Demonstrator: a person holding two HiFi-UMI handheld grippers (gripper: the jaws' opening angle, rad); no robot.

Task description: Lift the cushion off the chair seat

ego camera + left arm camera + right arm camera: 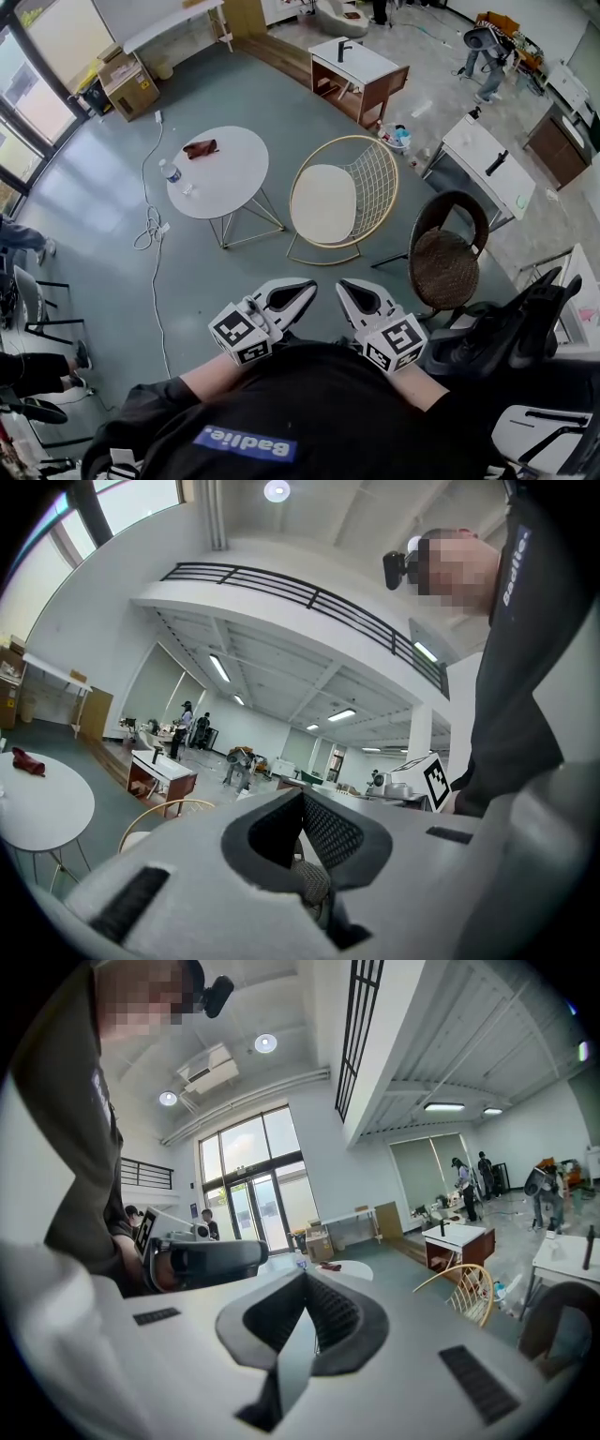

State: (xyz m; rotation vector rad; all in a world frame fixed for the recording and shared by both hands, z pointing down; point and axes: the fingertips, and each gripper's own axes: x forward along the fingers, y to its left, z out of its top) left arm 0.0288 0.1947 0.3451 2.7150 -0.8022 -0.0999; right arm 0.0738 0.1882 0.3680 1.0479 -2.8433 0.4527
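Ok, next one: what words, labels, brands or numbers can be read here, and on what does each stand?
"Badie": white on a blue patch on the shirt, upside down in the head view.
"Badie": white, running along the sleeve, in the left gripper view.
Left cube, right cube: black-and-white square markers only, no words.
Box: yellow label, too small to read.

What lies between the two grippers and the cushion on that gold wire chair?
In the head view, only bare grey floor and the chair's gold base rail separate the left gripper and right gripper from the cushion.
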